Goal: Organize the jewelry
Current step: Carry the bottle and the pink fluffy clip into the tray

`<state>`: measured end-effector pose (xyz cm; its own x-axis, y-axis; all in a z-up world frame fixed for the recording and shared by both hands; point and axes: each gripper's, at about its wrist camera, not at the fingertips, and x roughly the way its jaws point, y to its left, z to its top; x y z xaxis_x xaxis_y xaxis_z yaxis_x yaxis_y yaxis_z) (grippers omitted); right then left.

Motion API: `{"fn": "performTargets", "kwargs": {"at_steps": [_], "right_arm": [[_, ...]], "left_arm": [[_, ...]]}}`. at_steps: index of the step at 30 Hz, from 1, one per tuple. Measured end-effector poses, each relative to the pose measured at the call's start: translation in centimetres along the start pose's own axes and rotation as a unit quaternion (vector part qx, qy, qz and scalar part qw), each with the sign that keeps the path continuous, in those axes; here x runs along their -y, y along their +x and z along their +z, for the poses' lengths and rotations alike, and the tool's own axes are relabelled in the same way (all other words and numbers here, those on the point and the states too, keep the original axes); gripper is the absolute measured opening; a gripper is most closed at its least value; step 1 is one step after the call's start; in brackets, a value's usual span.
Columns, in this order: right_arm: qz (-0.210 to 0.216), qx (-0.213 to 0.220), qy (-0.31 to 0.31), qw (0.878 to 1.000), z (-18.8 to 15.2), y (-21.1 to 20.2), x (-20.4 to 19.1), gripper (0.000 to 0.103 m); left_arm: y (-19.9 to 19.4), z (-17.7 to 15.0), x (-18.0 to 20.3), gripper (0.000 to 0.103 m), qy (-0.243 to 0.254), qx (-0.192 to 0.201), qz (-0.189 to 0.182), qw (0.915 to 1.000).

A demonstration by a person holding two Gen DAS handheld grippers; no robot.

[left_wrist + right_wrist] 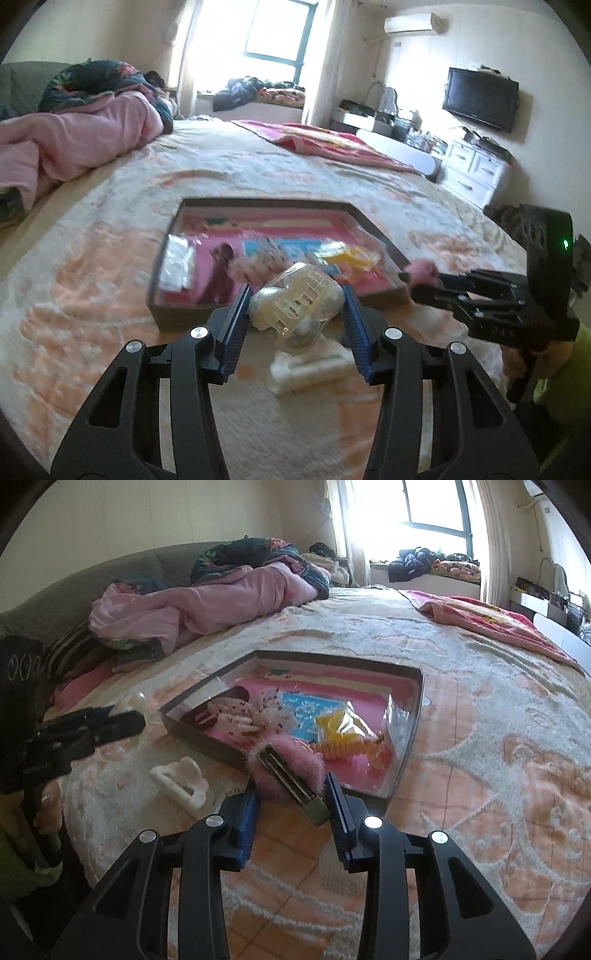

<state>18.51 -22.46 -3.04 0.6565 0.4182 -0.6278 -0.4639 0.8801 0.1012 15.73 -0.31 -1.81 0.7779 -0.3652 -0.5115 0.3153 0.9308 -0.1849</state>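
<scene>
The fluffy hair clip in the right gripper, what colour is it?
Pink fluff with a metal clasp. The fluffy hair clip shows best in the right wrist view, held by the right gripper.

Counts: 2 hand-held grippers, 1 tray, 3 loose hair clips.
Left hand-held gripper (295, 306) holds 1 clear claw clip (295, 295); right hand-held gripper (293, 797) holds 1 pink fuzzy clip (286, 771); 1 white claw clip (181, 781) left of it; 1 tray (415, 720) ahead, 1 yellow item (345, 734) inside.
</scene>
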Motion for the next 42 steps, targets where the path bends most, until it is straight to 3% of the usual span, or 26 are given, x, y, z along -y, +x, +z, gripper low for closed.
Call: {"fn": "performTargets", "kwargs": {"at_steps": [9, 23, 42], "right_arm": [[-0.013, 0.016, -0.004, 1.0, 2.2, 0.5, 0.3, 0.033], [-0.038, 0.027, 0.002, 0.999, 4.3, 1.6, 2.3, 0.033], [-0.04, -0.005, 0.012, 0.999, 2.1, 3.7, 3.8, 0.033]], "left_arm": [[1.8, 2.9, -0.8, 0.04, 0.002, 0.015, 0.012, 0.9998], [6.4, 5.0, -0.7, 0.04, 0.01, 0.006, 0.018, 0.9998], [10.3, 3.3, -0.8, 0.04, 0.011, -0.046, 0.008, 0.9989]]}}
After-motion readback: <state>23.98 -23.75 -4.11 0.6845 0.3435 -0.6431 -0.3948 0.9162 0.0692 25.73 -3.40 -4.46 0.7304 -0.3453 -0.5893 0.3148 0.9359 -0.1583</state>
